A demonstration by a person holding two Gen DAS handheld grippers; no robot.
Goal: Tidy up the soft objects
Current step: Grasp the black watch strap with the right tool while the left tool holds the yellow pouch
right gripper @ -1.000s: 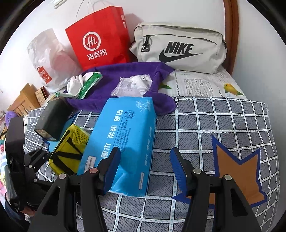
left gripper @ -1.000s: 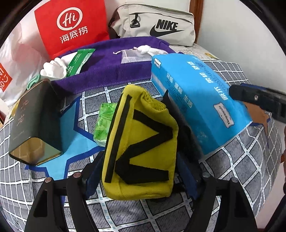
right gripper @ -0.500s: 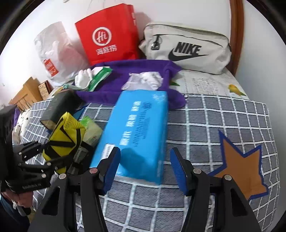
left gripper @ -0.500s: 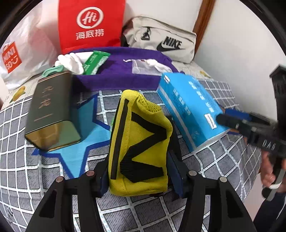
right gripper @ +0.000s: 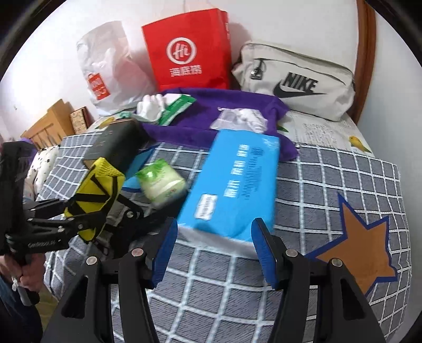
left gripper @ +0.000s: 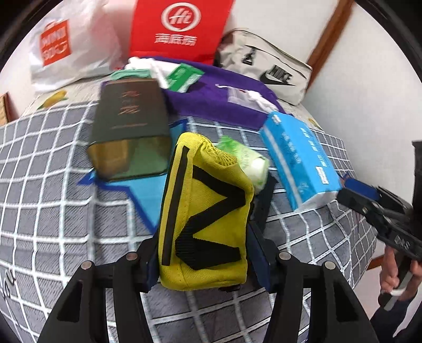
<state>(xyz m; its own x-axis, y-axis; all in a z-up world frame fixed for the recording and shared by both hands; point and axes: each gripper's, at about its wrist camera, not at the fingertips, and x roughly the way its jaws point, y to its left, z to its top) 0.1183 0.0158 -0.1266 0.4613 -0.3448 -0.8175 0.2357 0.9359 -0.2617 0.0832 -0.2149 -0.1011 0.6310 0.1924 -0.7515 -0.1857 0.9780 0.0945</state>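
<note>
- Even, soft light fills both views; the white wall behind the red paper bag reads bright, without harsh glare.
- Motion blur smears the blue tissue pack just in front of that bag, and the dark tin.
- Fisheye bends the checked bedcover; black vignette rings every corner.
- Faint shadows sit under the tissue pack.

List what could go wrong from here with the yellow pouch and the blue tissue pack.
1. The left claw pinches the soft yellow pouch only near its lower end; the pouch could sag or slip out.
2. The small green packet lies close beside the pouch and might get knocked.
3. The right claw stands open at the end of the blue tissue pack; closing there may crush the pack's soft end.
</note>
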